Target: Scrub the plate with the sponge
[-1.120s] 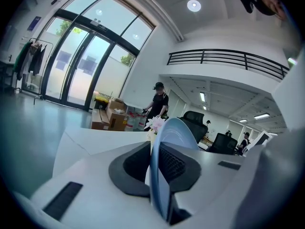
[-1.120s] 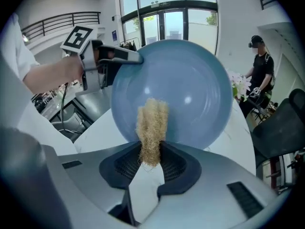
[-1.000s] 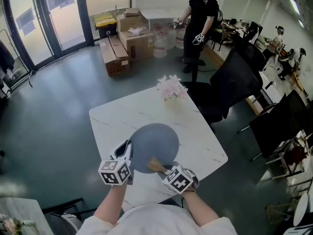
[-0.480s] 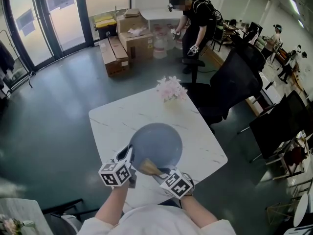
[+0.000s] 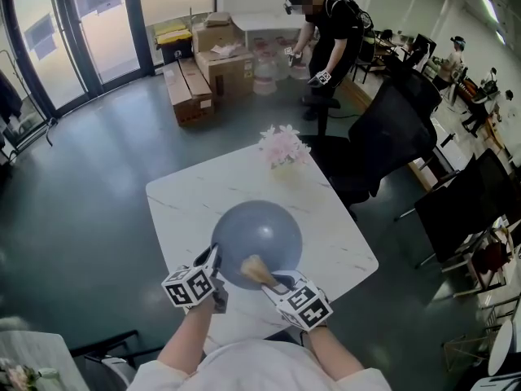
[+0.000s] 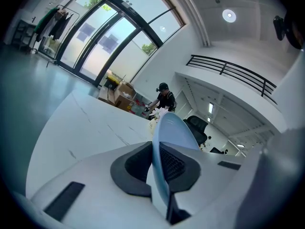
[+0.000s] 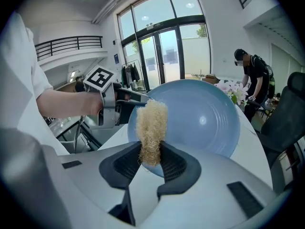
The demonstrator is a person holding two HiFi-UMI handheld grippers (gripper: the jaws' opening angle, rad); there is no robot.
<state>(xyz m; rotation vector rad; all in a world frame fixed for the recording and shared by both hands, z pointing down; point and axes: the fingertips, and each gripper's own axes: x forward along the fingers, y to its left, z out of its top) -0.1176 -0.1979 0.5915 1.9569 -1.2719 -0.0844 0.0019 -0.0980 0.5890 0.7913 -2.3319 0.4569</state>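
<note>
Your left hand-held gripper (image 6: 159, 168) is clenched on the rim of the blue plate (image 6: 174, 128), the jaws nearly together with the thin edge pinched between the pads. From your head view that grip sits at about 8 o'clock on the plate's rim. Your right hand-held gripper (image 7: 151, 159) is clamped on the sponge (image 7: 151, 128), a pale, fibrous strip standing straight up out of the jaws.

The sponge's free end lies against the plate's inner face near 6 o'clock, just inside the rim. The plate is tilted, its hollow side turned toward your right hand-held gripper, and it hangs over the near half of the white marbled surface (image 5: 187, 202) rather than lying flat on it.

Moving outward: a bunch of pale pink flowers (image 5: 283, 145) stands on the far edge of the surface, at 1 o'clock from the plate. A black chair (image 5: 383, 137) stands just off the surface at 2 o'clock. Across the floor, cardboard boxes (image 5: 220, 55) sit at 12 o'clock, and a person in black (image 5: 326, 31) bends over beside them at 1 o'clock.
</note>
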